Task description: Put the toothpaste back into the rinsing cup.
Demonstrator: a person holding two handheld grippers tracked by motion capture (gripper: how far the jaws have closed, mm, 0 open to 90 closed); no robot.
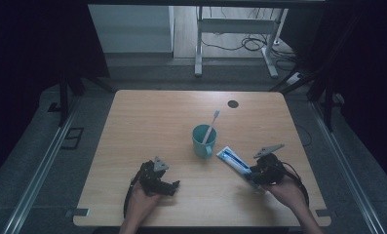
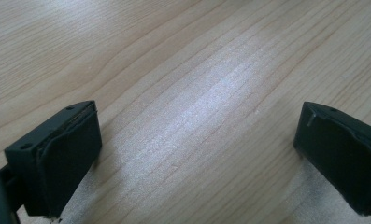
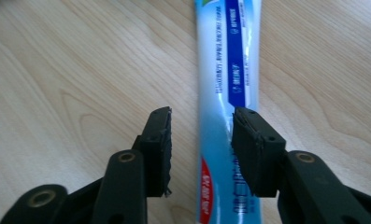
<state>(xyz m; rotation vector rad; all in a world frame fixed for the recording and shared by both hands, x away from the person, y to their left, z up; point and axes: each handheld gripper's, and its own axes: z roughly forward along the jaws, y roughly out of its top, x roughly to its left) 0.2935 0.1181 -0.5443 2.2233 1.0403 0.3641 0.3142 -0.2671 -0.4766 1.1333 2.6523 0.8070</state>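
Note:
A blue-and-white toothpaste tube (image 1: 232,160) lies flat on the wooden table (image 1: 152,122), right of centre. My right gripper (image 1: 253,175) is at its near end. In the right gripper view the tube (image 3: 230,56) runs up between the jaws of the right gripper (image 3: 201,135). The right jaw overlaps the tube's edge, and a gap of bare wood separates the left jaw from it. A teal cup (image 1: 202,141) holding a toothbrush (image 1: 211,124) stands just left of the tube. My left gripper (image 1: 174,186) rests near the front left, open wide over bare wood (image 2: 197,154).
A small black round disc (image 1: 233,104) sits near the table's far edge. Behind the table stands a white desk frame (image 1: 199,48) with cables on the floor. Dark curtains flank both sides. Bare wood stretches across the table's left and far parts.

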